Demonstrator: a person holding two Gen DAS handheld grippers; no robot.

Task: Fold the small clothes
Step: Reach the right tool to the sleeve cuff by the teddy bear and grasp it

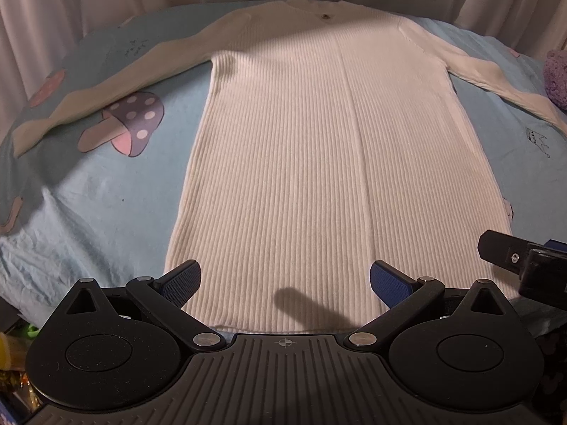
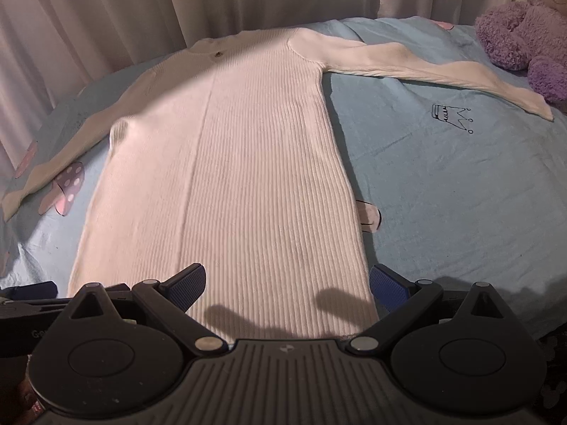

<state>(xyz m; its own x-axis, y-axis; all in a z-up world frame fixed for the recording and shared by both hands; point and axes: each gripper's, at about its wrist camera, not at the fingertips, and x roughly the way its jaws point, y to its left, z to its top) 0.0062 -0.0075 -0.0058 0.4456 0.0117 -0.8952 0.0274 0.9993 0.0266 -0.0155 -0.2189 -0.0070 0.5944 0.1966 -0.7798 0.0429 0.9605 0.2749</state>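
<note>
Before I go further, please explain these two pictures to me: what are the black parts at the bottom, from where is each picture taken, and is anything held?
No robot here: a person carries two hand-held grippers, each with a fisheye camera looking forward along its jaws. In one picture you see the left gripper, in the other the right gripper; their blue pads stand wide apart, so both are open and hold nothing. Ahead, a white ribbed long-sleeved sweater lies flat, sleeves spread, on a light blue bedsheet printed with mushrooms. A purple teddy bear sits at the far right.
</note>
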